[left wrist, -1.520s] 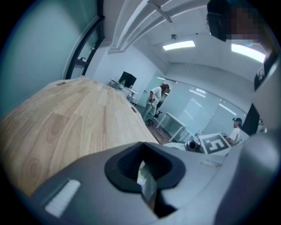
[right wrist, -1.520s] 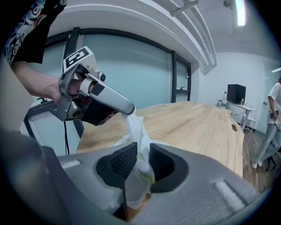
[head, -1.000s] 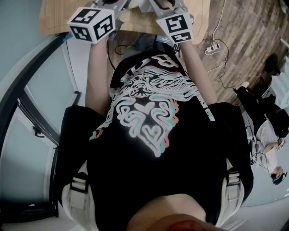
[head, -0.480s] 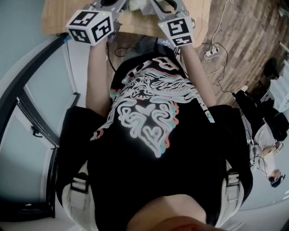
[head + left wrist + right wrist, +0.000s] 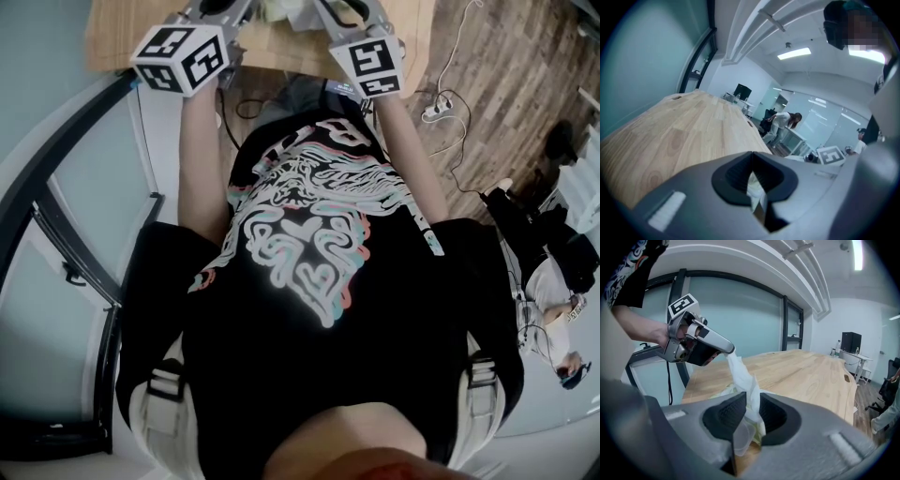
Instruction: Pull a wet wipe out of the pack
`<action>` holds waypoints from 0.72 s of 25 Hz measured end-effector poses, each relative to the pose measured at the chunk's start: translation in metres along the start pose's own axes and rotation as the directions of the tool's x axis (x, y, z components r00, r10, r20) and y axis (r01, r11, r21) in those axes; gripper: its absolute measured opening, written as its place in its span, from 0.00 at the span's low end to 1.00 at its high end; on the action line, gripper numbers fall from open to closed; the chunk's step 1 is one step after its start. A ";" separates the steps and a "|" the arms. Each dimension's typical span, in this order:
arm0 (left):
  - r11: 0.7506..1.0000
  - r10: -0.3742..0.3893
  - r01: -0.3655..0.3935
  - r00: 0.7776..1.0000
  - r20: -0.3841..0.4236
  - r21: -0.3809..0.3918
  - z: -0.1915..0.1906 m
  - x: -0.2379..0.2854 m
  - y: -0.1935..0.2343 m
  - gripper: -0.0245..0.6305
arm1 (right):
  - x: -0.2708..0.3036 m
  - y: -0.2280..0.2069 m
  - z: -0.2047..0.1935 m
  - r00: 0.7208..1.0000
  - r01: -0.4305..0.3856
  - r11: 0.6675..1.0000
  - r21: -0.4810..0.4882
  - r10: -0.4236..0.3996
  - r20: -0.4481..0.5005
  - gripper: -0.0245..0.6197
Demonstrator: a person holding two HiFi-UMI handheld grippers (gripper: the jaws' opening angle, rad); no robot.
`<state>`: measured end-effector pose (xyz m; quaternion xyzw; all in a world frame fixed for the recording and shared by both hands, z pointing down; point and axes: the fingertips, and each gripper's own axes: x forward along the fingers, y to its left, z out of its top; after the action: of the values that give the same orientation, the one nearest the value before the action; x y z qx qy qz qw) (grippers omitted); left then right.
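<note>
Desk [image 5: 806, 376]: pale wood. Pack [image 5: 723, 391]: on the desk, apparently pinched at its opening by the clenched right claw [image 5: 750, 413]. Wet wipe [image 5: 740, 373]: part-drawn, its long axis rising from the pack to the left claw [image 5: 752, 180], which clamps its top. Likely pull direction: upward.

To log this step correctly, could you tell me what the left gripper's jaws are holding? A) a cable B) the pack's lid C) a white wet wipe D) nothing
C: the left gripper pinches the top end of the white wet wipe, which stretches down toward the pack.
</note>
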<state>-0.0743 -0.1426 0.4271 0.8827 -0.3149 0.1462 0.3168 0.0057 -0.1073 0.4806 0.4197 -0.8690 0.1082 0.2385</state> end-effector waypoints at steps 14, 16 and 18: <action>0.999 0.046 -0.046 0.999 0.006 -0.022 -0.008 -0.013 0.018 0.03 | -0.004 -0.002 -0.009 1.000 0.010 1.000 0.030 -0.009 -0.013 0.17; 0.998 0.058 -0.058 0.998 0.007 -0.031 -0.010 -0.017 0.023 0.03 | -0.005 -0.001 -0.008 1.000 0.011 1.000 0.030 -0.011 -0.012 0.17; 0.997 0.071 -0.071 0.997 0.008 -0.039 -0.011 -0.022 0.029 0.03 | -0.005 -0.001 -0.006 1.000 0.011 0.999 0.031 -0.011 -0.010 0.17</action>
<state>-0.1103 -0.1425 0.4392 0.8653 -0.3504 0.1470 0.3270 0.0112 -0.1022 0.4831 0.4275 -0.8638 0.1223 0.2368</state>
